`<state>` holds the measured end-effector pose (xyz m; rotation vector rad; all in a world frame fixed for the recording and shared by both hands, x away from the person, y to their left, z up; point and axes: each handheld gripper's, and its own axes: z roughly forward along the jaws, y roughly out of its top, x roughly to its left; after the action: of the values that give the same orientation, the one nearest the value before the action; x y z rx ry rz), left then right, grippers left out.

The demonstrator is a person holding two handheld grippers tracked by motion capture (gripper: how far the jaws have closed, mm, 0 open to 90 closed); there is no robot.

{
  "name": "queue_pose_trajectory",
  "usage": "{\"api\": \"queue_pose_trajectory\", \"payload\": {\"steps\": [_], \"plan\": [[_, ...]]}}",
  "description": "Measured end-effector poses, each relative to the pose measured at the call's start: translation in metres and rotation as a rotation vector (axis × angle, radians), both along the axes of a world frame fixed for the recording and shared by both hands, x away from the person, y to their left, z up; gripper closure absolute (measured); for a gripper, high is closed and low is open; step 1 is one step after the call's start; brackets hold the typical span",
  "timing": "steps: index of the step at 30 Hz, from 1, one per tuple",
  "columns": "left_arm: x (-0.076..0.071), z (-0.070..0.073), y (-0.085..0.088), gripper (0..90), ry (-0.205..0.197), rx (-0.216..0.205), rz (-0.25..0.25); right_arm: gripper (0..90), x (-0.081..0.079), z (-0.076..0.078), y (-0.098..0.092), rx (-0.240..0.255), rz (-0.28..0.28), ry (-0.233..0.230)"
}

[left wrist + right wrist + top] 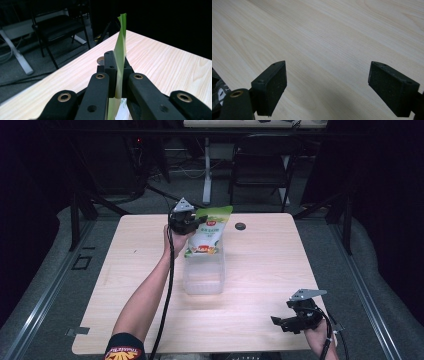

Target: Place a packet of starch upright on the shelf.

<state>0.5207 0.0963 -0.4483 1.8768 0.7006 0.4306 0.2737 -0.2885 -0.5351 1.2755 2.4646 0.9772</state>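
Note:
A green and white snack bag (207,232) stands upright with its lower end inside a clear plastic box (203,280) at the middle of the wooden table (260,265). My left gripper (192,224) is shut on the bag's upper left edge; in the left gripper view the thin green edge of the bag (120,50) rises out between the closed jaws of that gripper (117,72). My right gripper (281,322) hovers low near the table's front right corner, open, with bare wood between its pads (273,86).
A small dark round grommet (240,226) sits in the tabletop just right of the bag. A black chair (260,162) and a white desk leg (207,170) stand on the floor beyond the far edge. Black curtains hang on both sides.

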Motion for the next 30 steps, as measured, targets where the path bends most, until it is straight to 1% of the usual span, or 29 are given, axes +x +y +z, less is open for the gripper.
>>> {"api": "queue_pose_trajectory", "payload": {"steps": [1,3,4,5,6,7,8,10,11,13,15,16,17,18,20,22,24,25,26,27,28,29,30], "plan": [[0.000,-0.001,0.000,89.3,0.003,-0.005,0.001,14.9,0.000,0.000,0.000,-0.001,-0.003,-0.005],[0.001,-0.002,0.001,89.3,0.016,-0.013,-0.005,14.8,0.000,0.001,-0.001,0.002,-0.002,0.001],[0.001,-0.003,0.001,89.2,0.017,-0.015,-0.008,14.8,0.000,0.001,-0.001,0.006,-0.008,-0.004],[0.002,-0.004,0.002,89.3,0.019,-0.006,-0.002,14.8,-0.001,0.001,-0.002,0.006,-0.011,-0.004],[0.003,-0.005,0.003,89.3,0.029,-0.006,-0.004,14.8,0.000,0.002,-0.003,0.003,-0.011,-0.006],[0.004,-0.006,0.005,89.3,0.035,-0.017,-0.004,14.9,0.000,0.002,-0.003,0.004,-0.009,-0.006],[0.004,-0.006,0.006,89.2,0.044,-0.014,0.002,14.8,0.000,0.002,-0.003,0.010,-0.007,-0.008],[0.004,-0.007,0.008,89.3,0.053,-0.024,0.007,14.8,-0.001,0.002,-0.002,0.006,-0.007,-0.014],[0.005,-0.008,0.009,89.2,0.055,-0.020,0.012,14.9,-0.001,0.001,-0.002,0.004,-0.007,-0.010],[0.006,-0.009,0.011,89.2,0.075,-0.021,0.015,14.9,-0.001,0.001,-0.002,0.005,-0.006,0.001],[0.006,-0.010,0.013,89.3,0.089,-0.014,0.038,14.9,-0.001,0.002,-0.002,0.004,-0.006,0.001],[0.007,-0.011,0.014,89.3,0.092,-0.023,0.049,14.8,-0.002,0.002,-0.003,0.008,-0.009,-0.003],[0.008,-0.011,0.015,89.2,0.097,-0.020,0.056,14.9,-0.002,0.002,-0.003,0.015,-0.011,-0.006],[0.008,-0.012,0.017,89.3,0.105,-0.020,0.071,14.9,-0.002,0.002,-0.003,0.003,-0.014,-0.002],[0.009,-0.013,0.019,89.2,0.111,-0.023,0.082,14.8,-0.002,0.002,-0.004,0.009,-0.014,-0.005],[0.009,-0.013,0.021,88.9,0.117,-0.014,0.086,14.9,-0.002,0.002,-0.003,0.013,-0.012,-0.008],[0.010,-0.013,0.025,87.9,0.124,-0.014,0.083,14.8,-0.002,0.002,-0.002,0.001,-0.012,-0.004],[0.011,-0.013,0.027,86.1,0.126,-0.013,0.086,14.9,-0.002,0.002,-0.002,0.003,-0.009,-0.004],[0.010,-0.012,0.028,81.0,0.132,-0.021,0.090,14.8,-0.002,0.002,-0.002,0.006,-0.013,-0.009],[0.010,-0.011,0.031,71.4,0.138,-0.023,0.091,14.9,-0.002,0.002,-0.003,0.010,-0.013,-0.008],[0.010,-0.009,0.032,63.5,0.154,-0.023,0.100,14.9,-0.002,0.003,-0.004,0.015,-0.013,-0.007],[0.010,-0.008,0.033,52.6,0.169,-0.008,0.114,14.9,-0.002,0.002,-0.004,0.012,-0.020,-0.010],[0.008,-0.005,0.034,42.8,0.196,0.013,0.119,14.9,-0.002,0.002,-0.004,0.018,-0.020,-0.012]]}}
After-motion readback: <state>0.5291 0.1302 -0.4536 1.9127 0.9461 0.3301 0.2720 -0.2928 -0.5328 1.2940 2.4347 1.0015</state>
